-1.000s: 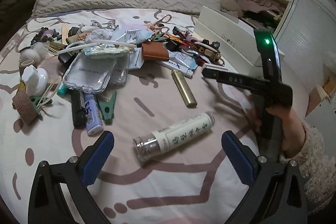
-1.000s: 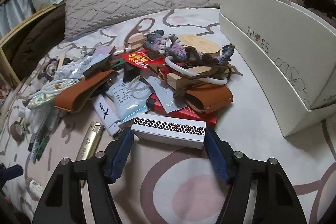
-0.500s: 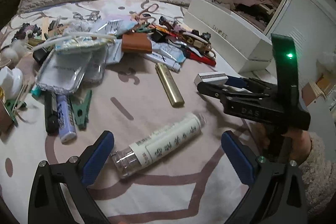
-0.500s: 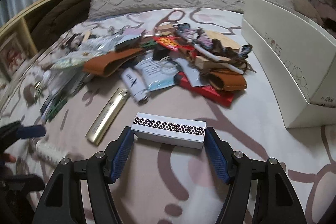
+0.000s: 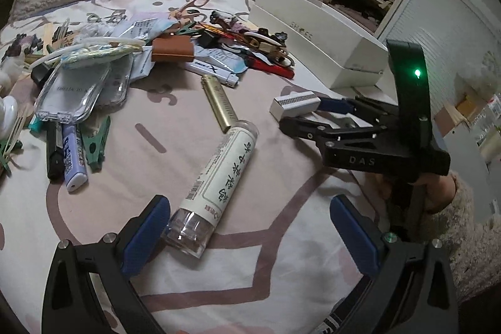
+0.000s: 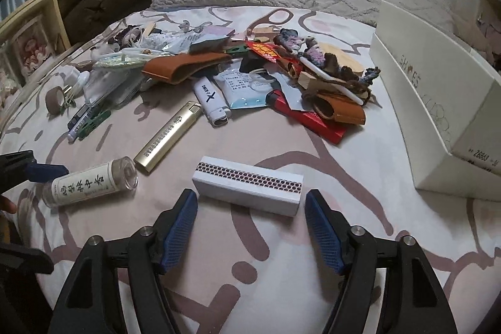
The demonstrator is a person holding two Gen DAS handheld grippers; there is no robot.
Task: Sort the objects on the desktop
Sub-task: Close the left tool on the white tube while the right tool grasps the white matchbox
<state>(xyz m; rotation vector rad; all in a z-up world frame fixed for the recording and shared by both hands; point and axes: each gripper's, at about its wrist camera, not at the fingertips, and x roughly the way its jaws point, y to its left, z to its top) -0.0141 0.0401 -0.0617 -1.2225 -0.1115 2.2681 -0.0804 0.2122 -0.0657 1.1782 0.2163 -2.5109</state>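
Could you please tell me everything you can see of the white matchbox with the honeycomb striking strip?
The white rectangular cardboard matchbox has a dark honeycomb-patterned striking strip along its upper long side. It looks closed and undamaged and lies flat on the pink-patterned bedsheet, apart from the clutter pile. It sits crosswise between the blue-padded jaws of the right gripper, which have just been opening; gaps show at both ends, so the pads no longer press on it.

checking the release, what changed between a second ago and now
The right claw has just opened and let go of the white matchbox, now lying on the bedsheet. The left claw stays open, its left pad now beside the labelled tube. The pile is unchanged.
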